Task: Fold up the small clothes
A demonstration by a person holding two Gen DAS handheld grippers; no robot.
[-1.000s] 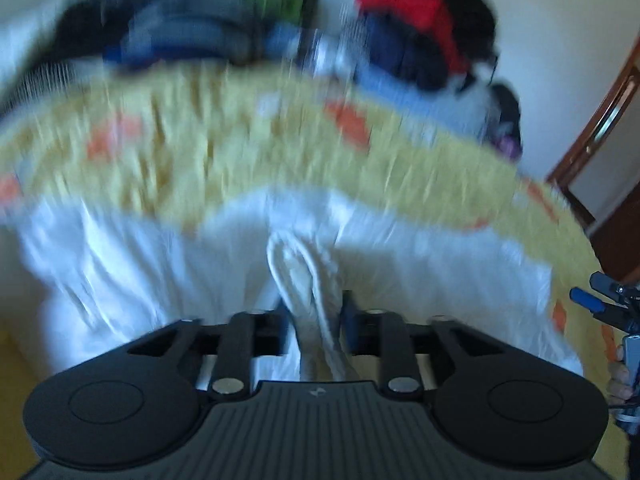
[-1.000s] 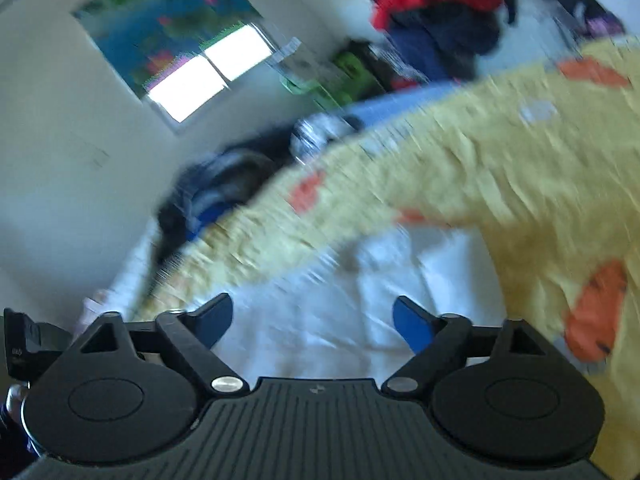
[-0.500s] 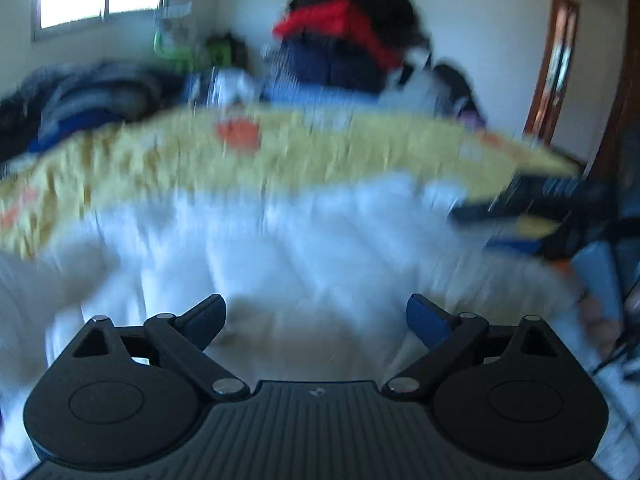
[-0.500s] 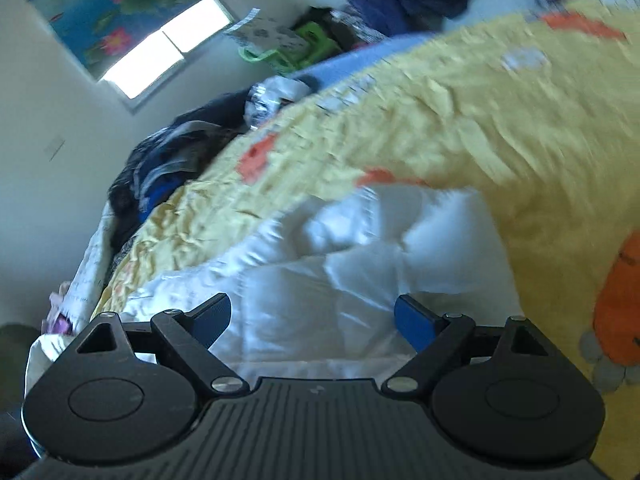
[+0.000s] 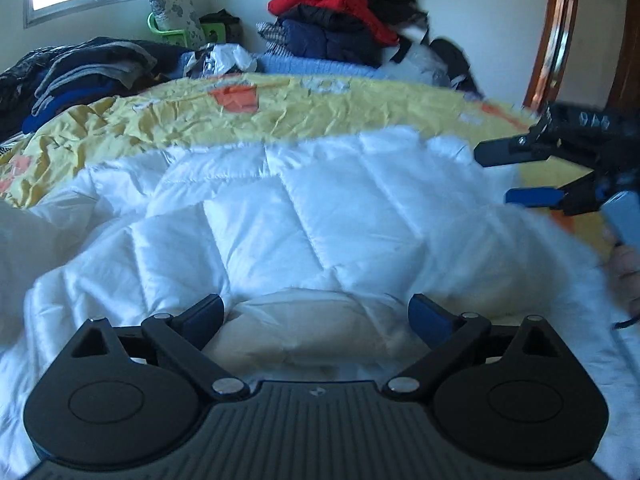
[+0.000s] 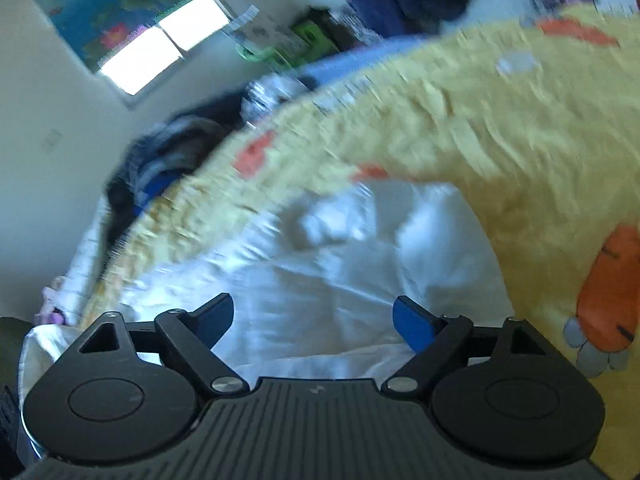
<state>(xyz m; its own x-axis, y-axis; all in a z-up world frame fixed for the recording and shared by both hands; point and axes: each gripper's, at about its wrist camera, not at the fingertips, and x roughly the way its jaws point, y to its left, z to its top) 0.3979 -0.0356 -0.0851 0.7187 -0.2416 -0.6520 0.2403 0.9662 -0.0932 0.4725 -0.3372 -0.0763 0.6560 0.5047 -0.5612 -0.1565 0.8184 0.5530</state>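
Grippers left (image 5: pixel 316 314), right (image 6: pixel 313 318) both wide, empty; white quilted garment (image 5: pixel 320 216) blurred in right view.

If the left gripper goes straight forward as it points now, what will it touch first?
Most likely the white quilted garment: it lies directly ahead of the open left gripper, its cream lining just past the fingertips. Depth is unclear.

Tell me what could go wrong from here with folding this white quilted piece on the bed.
1. Both the left gripper and the right gripper are open and hold nothing, so the puffy white garment may spring out of its fold.
2. It looks slick, and it lies on a wrinkled yellow bedspread, so it might slide or drag the cover along.
3. The right gripper hangs close over the same garment, so the two tools could bump.
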